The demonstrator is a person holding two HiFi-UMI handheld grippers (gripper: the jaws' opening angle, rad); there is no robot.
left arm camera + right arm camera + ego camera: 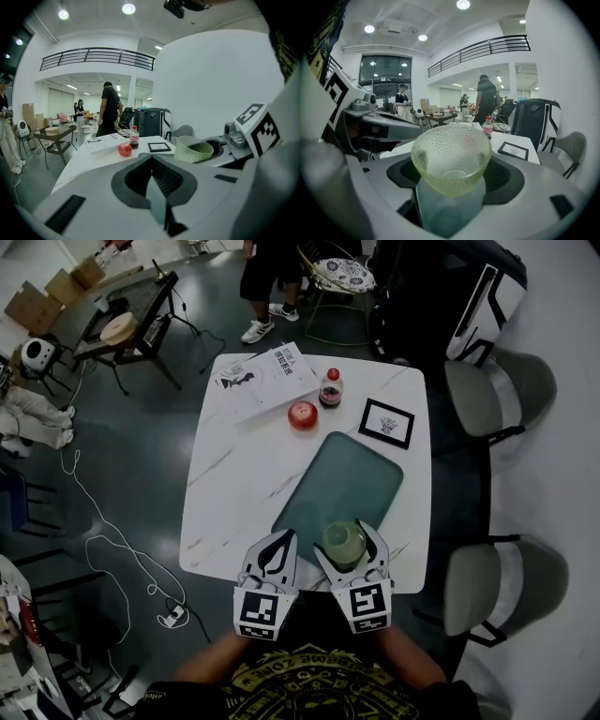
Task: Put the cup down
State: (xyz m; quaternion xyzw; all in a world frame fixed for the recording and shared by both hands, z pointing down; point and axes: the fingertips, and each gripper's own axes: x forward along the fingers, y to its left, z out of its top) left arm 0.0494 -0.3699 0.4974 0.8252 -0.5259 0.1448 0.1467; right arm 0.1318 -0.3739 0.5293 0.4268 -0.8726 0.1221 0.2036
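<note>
I count one cup [343, 540], two grippers, and one white table [225, 493] that bears one mat [342, 470], one apple [302, 415], one bottle [330, 388], one framed picture [386, 423] and one booklet [267, 376]. Two chairs [497, 385] [506, 582] stand close along the table's right side.

My right gripper [351, 549] has its jaws spread wide and pressed on the cup's sides, so the cup sits upright between them at the near end of the mat, close to the table's near edge. I cannot tell whether its base touches the mat. My left gripper [286, 538] is just beside it, jaws drawn together with nothing between them.

The apple, bottle, picture and booklet cluster at the far end, well apart from the cup. The left half of the tabletop is bare, and most of the mat ahead of the cup is bare too. The right edge is tight, with both chairs near it.

The cup is pale green and see-through, dimpled all over, flaring from a narrow base to a wide rim. The mat is a dark green rounded rectangle lying askew. The tabletop is white with faint marble veins and rounded corners. The apple is red and glossy; the bottle holds dark drink under a red cap
</note>
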